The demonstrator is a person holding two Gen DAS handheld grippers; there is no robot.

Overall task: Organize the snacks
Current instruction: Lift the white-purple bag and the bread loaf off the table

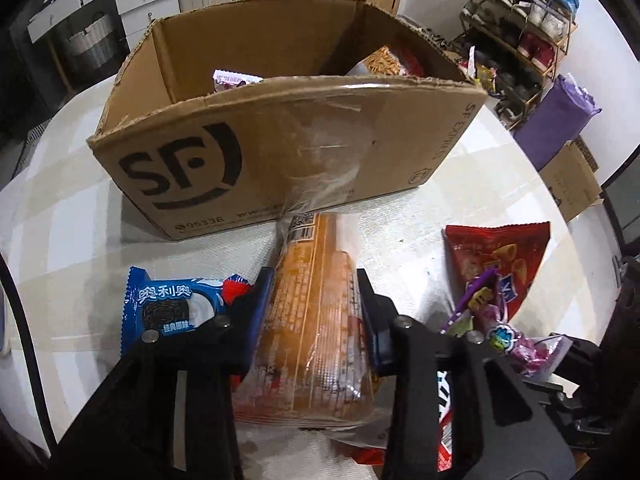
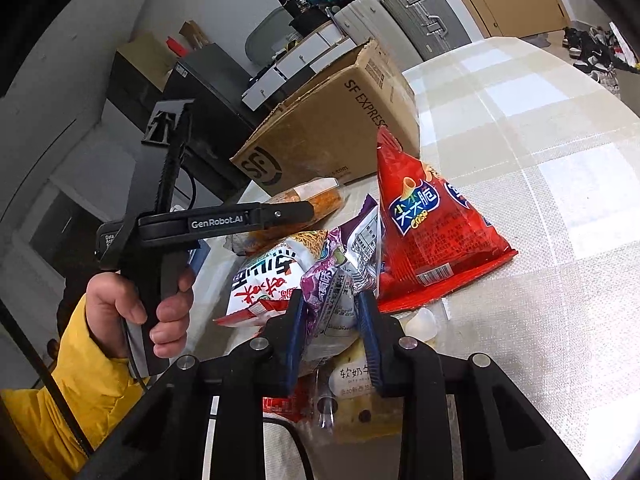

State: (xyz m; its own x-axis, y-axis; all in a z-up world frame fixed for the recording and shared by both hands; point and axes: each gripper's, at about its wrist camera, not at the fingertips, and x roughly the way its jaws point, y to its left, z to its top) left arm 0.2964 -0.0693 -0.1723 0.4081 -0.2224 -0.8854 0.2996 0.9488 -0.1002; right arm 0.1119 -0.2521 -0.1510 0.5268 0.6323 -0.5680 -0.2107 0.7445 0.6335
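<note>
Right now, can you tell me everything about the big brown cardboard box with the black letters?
The big brown cardboard box sits upright on the pale checked tablecloth, top open, its flaps torn off to ragged edges. A black SF logo and clear tape mark its near wall. Some snack packets lie inside. An orange clear-wrapped snack pack, pinched by the left gripper, points its twisted end at the box's base.
</note>
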